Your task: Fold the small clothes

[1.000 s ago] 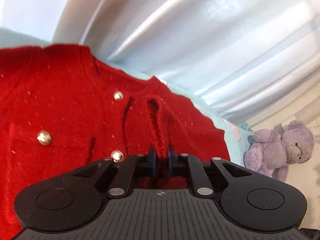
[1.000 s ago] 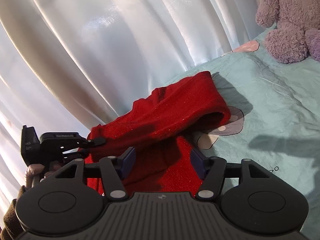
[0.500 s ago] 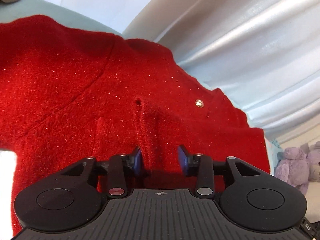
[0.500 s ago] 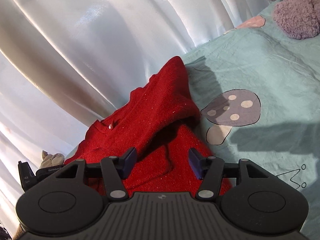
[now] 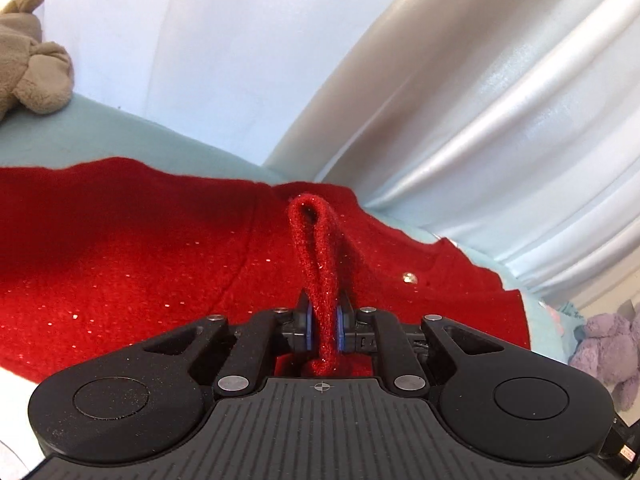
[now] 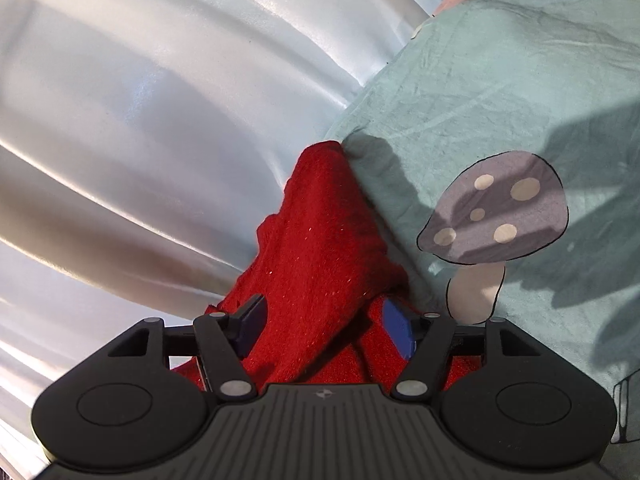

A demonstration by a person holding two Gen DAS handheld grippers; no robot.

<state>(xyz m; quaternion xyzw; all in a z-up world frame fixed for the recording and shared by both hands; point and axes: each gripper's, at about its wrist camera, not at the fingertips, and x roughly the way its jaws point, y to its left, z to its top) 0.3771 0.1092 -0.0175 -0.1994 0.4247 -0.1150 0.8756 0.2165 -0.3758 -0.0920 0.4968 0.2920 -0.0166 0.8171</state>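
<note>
Cardigan on bedsheet, curtain behind, plush toys beside.

Pale satin curtain — teal mushroom-print bedsheet — daylight

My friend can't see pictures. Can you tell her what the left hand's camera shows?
The left gripper pinches a fold of a sparkly red cardigan that lies spread on a pale green sheet. White curtains hang behind, with a tan soft toy at far left and a purple one at far right.

Both wrist views look down close over the red cardigan; both share the curtain.
</note>
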